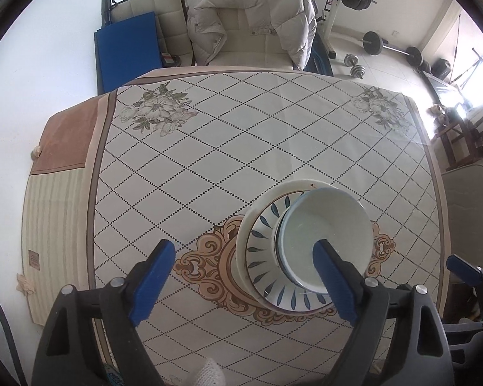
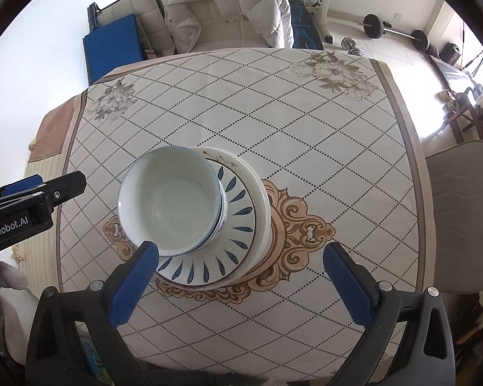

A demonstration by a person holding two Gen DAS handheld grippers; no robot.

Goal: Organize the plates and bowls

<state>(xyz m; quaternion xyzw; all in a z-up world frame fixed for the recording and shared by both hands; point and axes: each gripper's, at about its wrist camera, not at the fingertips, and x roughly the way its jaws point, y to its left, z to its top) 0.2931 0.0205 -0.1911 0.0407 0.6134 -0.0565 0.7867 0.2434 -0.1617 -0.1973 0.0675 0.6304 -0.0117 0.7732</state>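
A white bowl [image 1: 325,234] [image 2: 170,199] is nested on another bowl, on a plate with blue leaf marks [image 1: 267,251] [image 2: 228,241], which rests on a larger white plate [image 1: 244,247] [image 2: 260,202]. The stack stands near the table's middle, on the orange ornament. My left gripper [image 1: 244,283] is open and empty above the table; its right finger [image 1: 335,283] overlaps the bowl in view. My right gripper [image 2: 241,289] is open and empty, hovering above the stack's near side. The right gripper also shows at the left wrist view's edge [image 1: 467,270].
The table wears a checked cloth with flower prints [image 1: 157,112] [image 2: 335,70]. A cream chair with a padded jacket [image 1: 251,16] [image 2: 228,6] stands at the far side. A grey chair [image 2: 460,193] is at the right. Gym weights [image 1: 389,45] lie on the floor.
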